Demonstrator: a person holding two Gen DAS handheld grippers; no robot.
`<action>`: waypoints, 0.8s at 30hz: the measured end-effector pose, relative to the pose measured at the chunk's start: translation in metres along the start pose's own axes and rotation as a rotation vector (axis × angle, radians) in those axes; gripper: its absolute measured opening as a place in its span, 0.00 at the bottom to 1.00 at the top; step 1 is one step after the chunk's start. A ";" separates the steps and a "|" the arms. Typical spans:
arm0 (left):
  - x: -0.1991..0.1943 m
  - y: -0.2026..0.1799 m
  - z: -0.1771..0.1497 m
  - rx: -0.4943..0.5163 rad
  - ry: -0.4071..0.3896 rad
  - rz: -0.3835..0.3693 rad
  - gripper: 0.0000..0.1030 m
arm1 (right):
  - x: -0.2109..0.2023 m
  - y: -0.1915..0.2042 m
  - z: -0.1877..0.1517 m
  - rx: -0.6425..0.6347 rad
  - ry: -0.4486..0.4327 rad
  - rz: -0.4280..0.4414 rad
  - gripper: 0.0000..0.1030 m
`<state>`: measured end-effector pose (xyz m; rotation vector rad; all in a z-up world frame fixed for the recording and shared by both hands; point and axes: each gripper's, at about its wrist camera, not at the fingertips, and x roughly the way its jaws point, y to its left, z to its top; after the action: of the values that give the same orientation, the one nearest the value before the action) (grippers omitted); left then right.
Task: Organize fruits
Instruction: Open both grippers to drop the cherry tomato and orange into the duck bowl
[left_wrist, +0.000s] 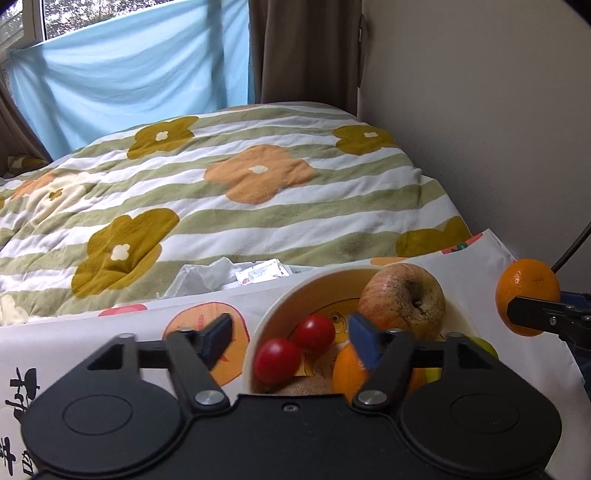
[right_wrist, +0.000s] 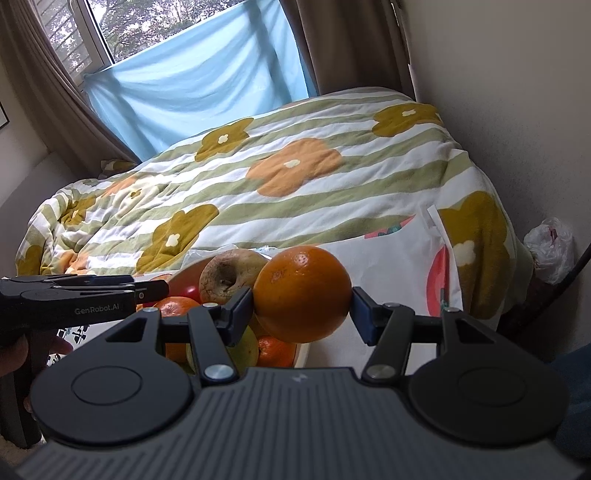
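Behind everything, a flowered blanket (right_wrist: 280, 177) is covering the bed; the bowl (left_wrist: 280, 314) is sitting on a white cloth, holding an apple (left_wrist: 402, 299) and tomatoes (left_wrist: 277, 360); the right gripper (right_wrist: 302, 299) is pinching an orange (right_wrist: 302, 293) beside it; the left gripper (left_wrist: 288, 336) is hanging spread and empty above the tomatoes. Best to be lowering the orange into a free gap before releasing, lest it roll off.

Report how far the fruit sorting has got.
Done: the bowl already holds an apple, two small red fruits, oranges and a green fruit. In hand: the right gripper is clamped on an orange, held beside the bowl and above the cloth. The left gripper is open and empty over the bowl. Left: placing that orange. No other loose fruit shows.
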<state>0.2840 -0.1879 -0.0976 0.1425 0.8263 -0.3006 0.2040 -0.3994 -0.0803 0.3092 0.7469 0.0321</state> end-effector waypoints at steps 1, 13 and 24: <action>-0.004 0.002 0.001 -0.010 -0.017 0.005 0.93 | 0.001 -0.001 0.001 0.000 0.000 0.000 0.70; -0.026 0.019 -0.016 -0.071 -0.036 0.032 0.95 | 0.027 -0.005 0.001 0.032 0.049 0.046 0.70; -0.025 0.017 -0.026 -0.062 -0.024 0.059 0.95 | 0.034 -0.009 -0.001 0.064 -0.004 0.105 0.93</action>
<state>0.2551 -0.1607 -0.0960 0.1047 0.8052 -0.2201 0.2277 -0.4026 -0.1064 0.4092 0.7284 0.1071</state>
